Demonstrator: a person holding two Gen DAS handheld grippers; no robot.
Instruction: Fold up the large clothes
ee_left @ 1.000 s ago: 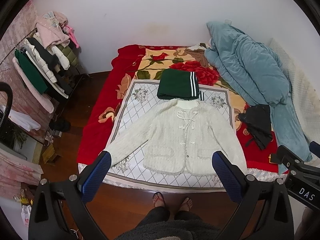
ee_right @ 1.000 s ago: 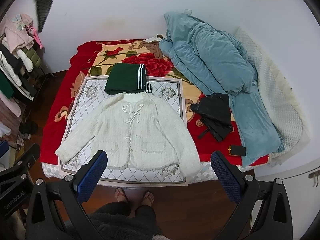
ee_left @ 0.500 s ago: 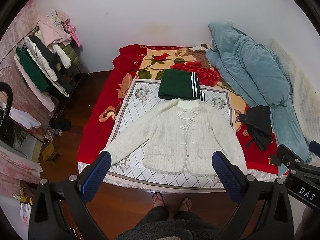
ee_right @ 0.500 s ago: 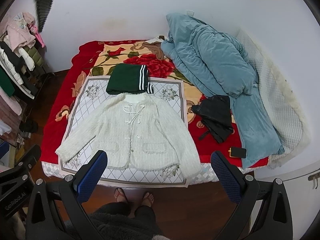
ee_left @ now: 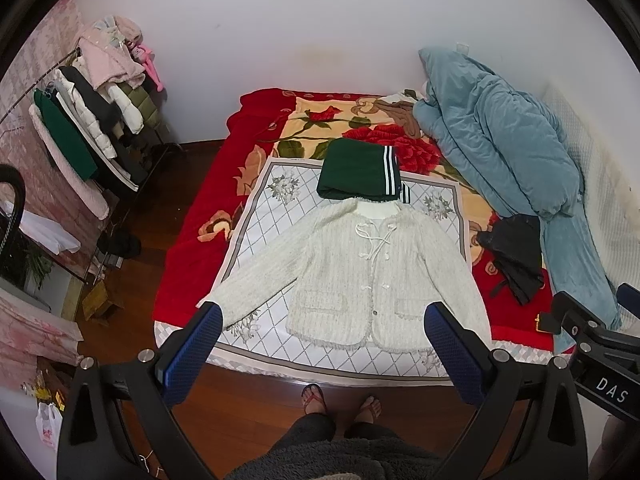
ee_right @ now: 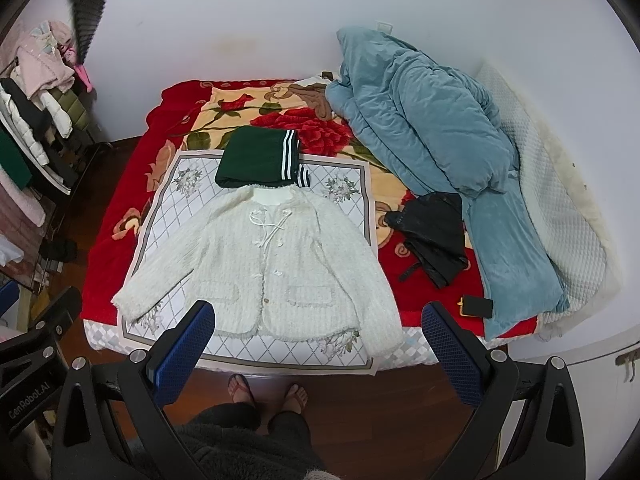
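White cardigan [ee_right: 272, 268] lies spread flat on the bed [ee_right: 116, 240]; right gripper [ee_right: 318, 322] hovers above, jaws apart.

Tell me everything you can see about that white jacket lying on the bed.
The white jacket looks like a fuzzy, textured knit. It lies face up and unfolded on a white diamond-patterned cloth, both sleeves spread outward and down. The front is closed, with small buttons, a white tie cord near the collarless neckline, two patch pockets and a fringed hem near the bed's front edge. Its neckline meets a folded dark green garment. Neither hand-held gripper touches it.
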